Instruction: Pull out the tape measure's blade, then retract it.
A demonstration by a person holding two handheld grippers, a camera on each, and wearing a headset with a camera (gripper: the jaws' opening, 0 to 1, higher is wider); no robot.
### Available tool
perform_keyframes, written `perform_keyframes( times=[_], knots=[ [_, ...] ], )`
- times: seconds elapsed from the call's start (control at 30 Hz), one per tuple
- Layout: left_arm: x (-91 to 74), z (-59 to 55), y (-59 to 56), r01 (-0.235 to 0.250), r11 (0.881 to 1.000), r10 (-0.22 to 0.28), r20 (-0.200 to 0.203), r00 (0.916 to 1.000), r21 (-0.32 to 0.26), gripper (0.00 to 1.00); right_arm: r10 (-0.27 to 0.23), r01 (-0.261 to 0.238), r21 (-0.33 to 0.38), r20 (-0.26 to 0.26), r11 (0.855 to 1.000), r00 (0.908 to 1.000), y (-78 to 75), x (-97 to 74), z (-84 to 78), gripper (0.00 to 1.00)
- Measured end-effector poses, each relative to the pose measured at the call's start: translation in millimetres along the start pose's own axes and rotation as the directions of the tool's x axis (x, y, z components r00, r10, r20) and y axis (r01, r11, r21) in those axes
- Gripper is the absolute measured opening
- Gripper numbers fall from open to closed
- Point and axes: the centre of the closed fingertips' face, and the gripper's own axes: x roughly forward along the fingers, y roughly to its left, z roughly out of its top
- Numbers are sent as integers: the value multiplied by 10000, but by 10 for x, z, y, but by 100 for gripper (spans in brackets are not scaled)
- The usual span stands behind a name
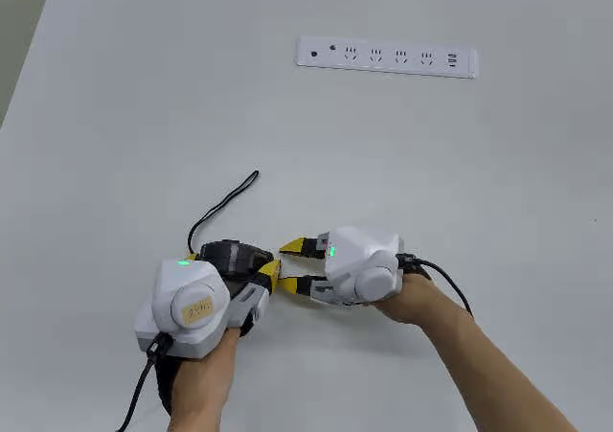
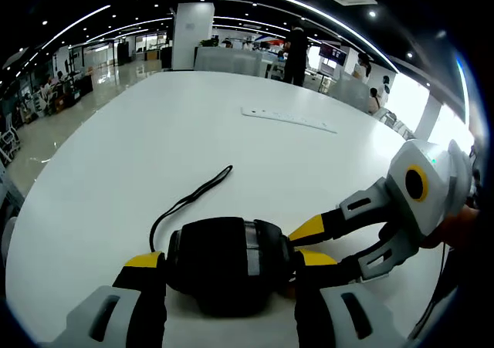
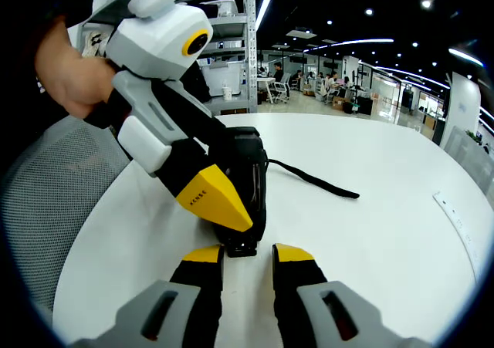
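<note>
Fingers (image 2: 143, 278) of L gripper (image 2: 230, 258) cover tape measure (image 2: 222, 244) sides

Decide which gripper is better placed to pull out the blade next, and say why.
Right: the right gripper sits open at the tape measure's end, while the left gripper clamps its case.

My white table (image 1: 124, 106), with two things on it.
A white power strip (image 1: 386, 56) lies flat toward the upper right of the head view. A black tape measure (image 1: 235, 257) sits on the table at lower centre-left, and its thin black strap (image 1: 222, 205) trails over the bare top toward mid-frame.
</note>
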Motion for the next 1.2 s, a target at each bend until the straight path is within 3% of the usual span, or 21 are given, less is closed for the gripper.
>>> perform_keyframes(
  times=[0.3, 0.63, 0.8, 1.03, 1.2],
  knots=[
    [-34, -13, -4, 370, 9972, -368, -42, 9993, 647, 69, -235, 237, 208, -85, 9995, 9997, -31, -83, -33, 37],
    [-58, 26, -67, 1113, 9791, -1134, 28, 9935, 1702, 75, -751, 752, 625, -52, 9952, 9972, -99, -222, -75, 52],
    [-79, 37, -66, 1412, 9629, -1456, 25, 9893, 2302, 77, -1006, 1009, 803, -73, 9917, 9949, -114, -315, -110, 61],
    [-93, 22, -115, 2136, 9288, -2218, -75, 9751, 3029, 86, -1340, 1333, 1278, -29, 9828, 9910, -132, -414, -152, 75],
    [-94, 1, -129, 2503, 9061, -2581, -232, 9658, 3411, 91, -1651, 1579, 1684, 295, 9730, 9858, -134, -480, -126, 91]
  ],
)
